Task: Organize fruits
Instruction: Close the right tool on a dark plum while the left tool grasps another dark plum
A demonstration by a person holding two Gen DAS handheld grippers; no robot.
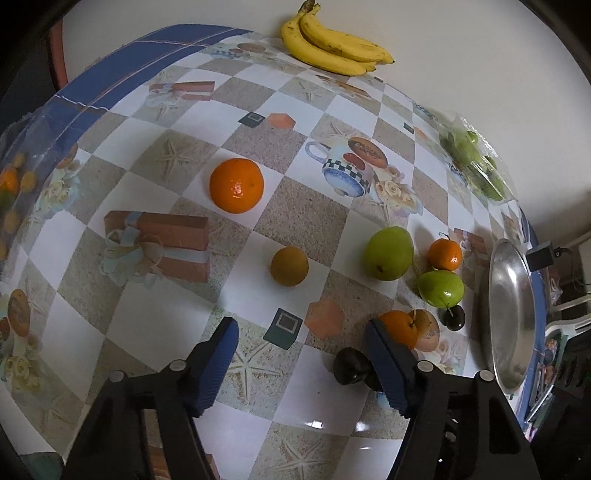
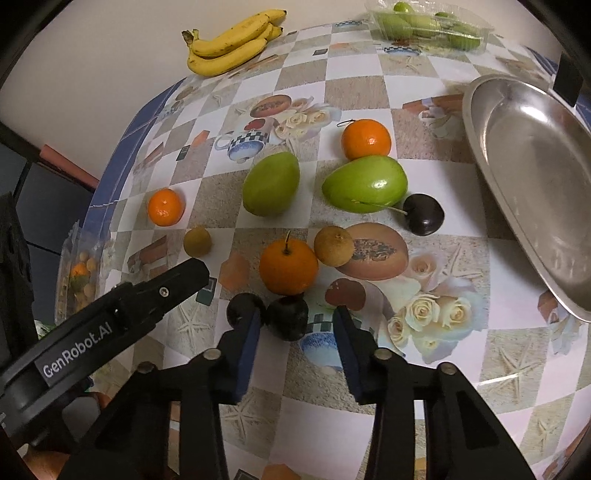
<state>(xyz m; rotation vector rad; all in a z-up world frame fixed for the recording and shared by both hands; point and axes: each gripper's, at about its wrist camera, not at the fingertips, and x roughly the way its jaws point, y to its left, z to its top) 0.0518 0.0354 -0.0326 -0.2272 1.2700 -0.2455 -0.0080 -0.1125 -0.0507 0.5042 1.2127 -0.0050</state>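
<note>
Loose fruit lies on the patterned tablecloth. In the right wrist view I see three oranges (image 2: 288, 267), two green mangoes (image 2: 365, 183), two brown longans (image 2: 333, 245) and three dark plums (image 2: 287, 317). My right gripper (image 2: 298, 325) is open, low over the table, with one dark plum between its fingers. My left gripper (image 1: 302, 332) is open and empty above the cloth; a dark plum (image 1: 349, 365) and an orange (image 1: 399, 328) lie by its right finger. The steel tray (image 2: 532, 177) is empty at the right.
A banana bunch (image 2: 232, 40) lies at the far edge by the wall. A clear plastic box of green fruit (image 2: 428, 26) stands at the back right. A bag of small fruit (image 2: 79, 277) hangs at the table's left edge. The left gripper's arm (image 2: 110, 321) crosses the lower left.
</note>
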